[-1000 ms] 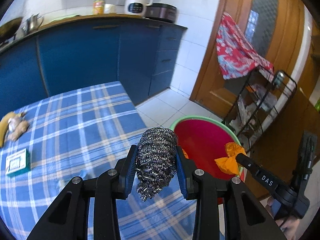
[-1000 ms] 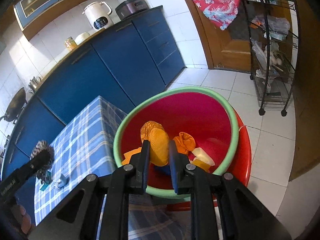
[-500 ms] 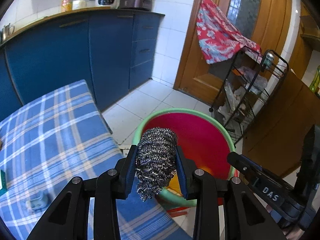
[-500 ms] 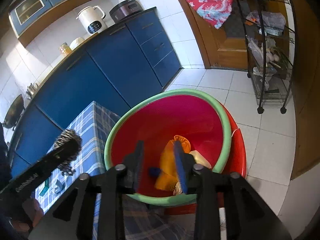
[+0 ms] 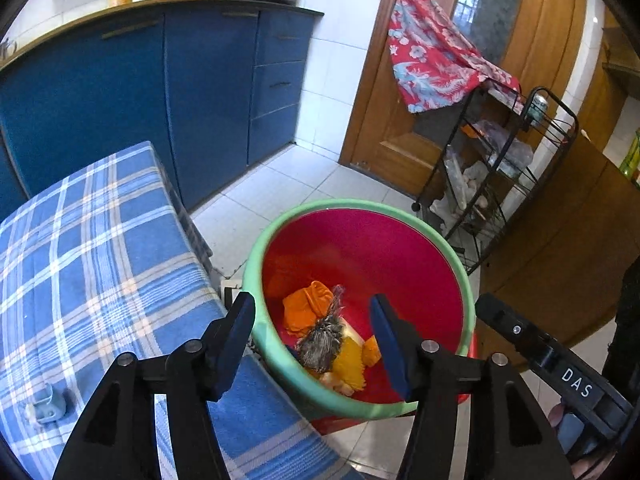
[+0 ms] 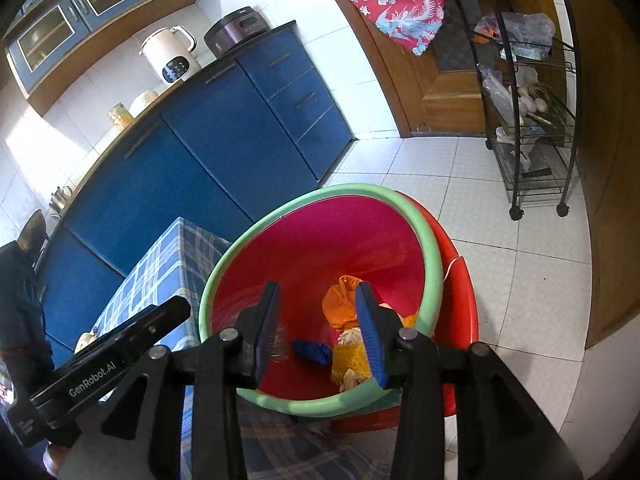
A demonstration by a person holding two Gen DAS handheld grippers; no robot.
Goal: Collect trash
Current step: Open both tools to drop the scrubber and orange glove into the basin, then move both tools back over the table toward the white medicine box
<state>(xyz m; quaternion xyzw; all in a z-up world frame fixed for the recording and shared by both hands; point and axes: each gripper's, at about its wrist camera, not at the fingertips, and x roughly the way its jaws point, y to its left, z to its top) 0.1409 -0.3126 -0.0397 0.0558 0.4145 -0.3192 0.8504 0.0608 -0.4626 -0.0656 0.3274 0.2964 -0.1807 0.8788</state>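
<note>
A red basin with a green rim (image 5: 456, 264) (image 6: 430, 236) stands beside the table. Inside it lie orange peel pieces (image 5: 306, 308) (image 6: 340, 308), a yellow net piece (image 6: 348, 360), a blue scrap (image 6: 312, 350) and a steel wool scourer (image 5: 322, 342), blurred. My left gripper (image 5: 312, 340) is open and empty over the basin's near rim. My right gripper (image 6: 318, 328) is open and empty above the basin. Each gripper shows at the edge of the other's view.
The table with a blue plaid cloth (image 5: 92, 260) lies left of the basin; a small pale blue object (image 5: 46, 404) sits on it. Blue kitchen cabinets (image 5: 192, 92) stand behind. A black wire rack (image 5: 500, 172) and a wooden door are to the right. White tile floor surrounds the basin.
My left gripper moved right over the basin and opened; the steel wool it held now lies in the basin. My right gripper opened and let go of the orange-yellow peel.
</note>
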